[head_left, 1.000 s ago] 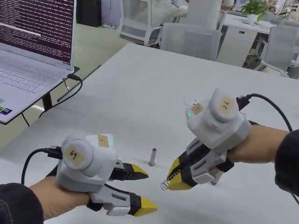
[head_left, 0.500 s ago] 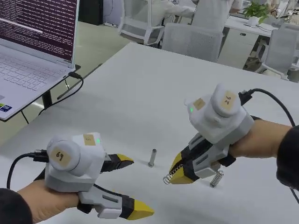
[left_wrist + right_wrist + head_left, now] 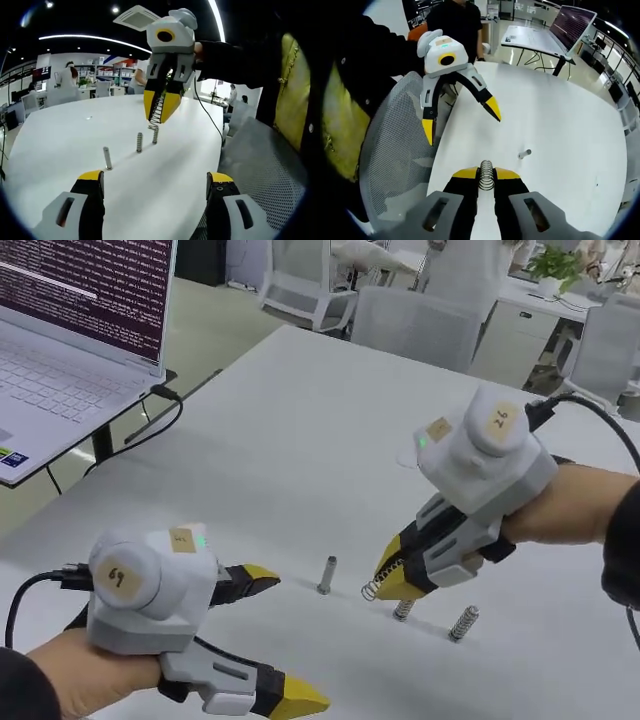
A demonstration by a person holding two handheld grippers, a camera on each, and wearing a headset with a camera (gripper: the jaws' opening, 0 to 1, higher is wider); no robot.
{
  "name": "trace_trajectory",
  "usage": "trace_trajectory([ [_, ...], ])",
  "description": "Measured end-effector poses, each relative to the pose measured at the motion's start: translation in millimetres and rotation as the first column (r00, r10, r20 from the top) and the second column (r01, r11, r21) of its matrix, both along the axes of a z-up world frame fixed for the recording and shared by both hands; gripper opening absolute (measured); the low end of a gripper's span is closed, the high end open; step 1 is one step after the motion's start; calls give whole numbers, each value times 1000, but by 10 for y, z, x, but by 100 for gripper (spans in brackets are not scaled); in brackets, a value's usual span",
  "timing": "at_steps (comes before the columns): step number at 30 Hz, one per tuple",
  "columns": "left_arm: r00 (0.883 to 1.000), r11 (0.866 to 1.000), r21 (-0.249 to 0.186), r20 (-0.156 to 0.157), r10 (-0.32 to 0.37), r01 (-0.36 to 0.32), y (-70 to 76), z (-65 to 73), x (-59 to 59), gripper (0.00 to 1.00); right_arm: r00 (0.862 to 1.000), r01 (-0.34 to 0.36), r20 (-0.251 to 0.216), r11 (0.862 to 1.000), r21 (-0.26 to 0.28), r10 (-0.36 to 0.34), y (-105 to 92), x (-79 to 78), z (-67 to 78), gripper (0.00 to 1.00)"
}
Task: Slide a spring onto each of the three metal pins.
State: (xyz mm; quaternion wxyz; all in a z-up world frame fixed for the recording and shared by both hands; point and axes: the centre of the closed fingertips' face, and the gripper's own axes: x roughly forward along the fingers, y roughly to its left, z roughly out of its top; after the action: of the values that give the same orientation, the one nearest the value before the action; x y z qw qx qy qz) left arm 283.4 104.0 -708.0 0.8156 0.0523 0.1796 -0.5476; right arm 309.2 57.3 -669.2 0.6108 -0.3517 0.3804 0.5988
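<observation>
The right gripper (image 3: 390,583) is up off the worktop (image 3: 300,430)! A second ago it sat low in front of the row. Now it's higher and a touch further right, with its jaws pinched tight on the last spring (image 3: 372,588). The spring's free end pokes out just beside the bare pin (image 3: 326,575).

That lift uncovers something. The middle pin (image 3: 403,608), tucked behind the gripper a moment ago, already wears a coil, and so does the end pin (image 3: 462,622). By my count that's two done and one to go. The held spring is close to its target but not over it yet; I'd say it has to go above the pin's top, lined up end-on.

The left gripper (image 3: 290,640) has backed off toward the near edge, jaws spread wide and holding nothing, which leaves the lane open. All three pins stand in a row not far from that near edge.

What's murky? In the head view the spring's upper turns vanish between the yellow tips. In the left gripper view it hangs straight down and looks in line with the sprung pins, so its true offset from the bare pin is hard to judge. I can't tell whether the two fitted coils sit right down at the base. The laptop (image 3: 70,330) is cut off at the left.
</observation>
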Motion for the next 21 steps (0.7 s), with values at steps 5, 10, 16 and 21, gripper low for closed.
trace_trajectory([
  [5, 1000, 1000, -5, 1, 6, -6, 5, -1, 4, 82, 1000, -12, 21, 999, -32, 13, -12, 95, 38, 8],
  [10, 1000, 1000, -2, -2, 6, -6, 15, -17, -10, 81, 999, -20, 45, 997, -78, 23, -28, 196, 40, 8],
  [16, 1000, 1000, -6, 2, 10, -10, 22, -3, -20, 81, 997, -31, 69, 991, -131, 40, -13, 345, 28, 8],
  [21, 1000, 1000, -4, 1, 13, -13, 27, -6, -33, 80, 994, -50, 86, 982, -184, 67, 27, 468, -8, 8],
])
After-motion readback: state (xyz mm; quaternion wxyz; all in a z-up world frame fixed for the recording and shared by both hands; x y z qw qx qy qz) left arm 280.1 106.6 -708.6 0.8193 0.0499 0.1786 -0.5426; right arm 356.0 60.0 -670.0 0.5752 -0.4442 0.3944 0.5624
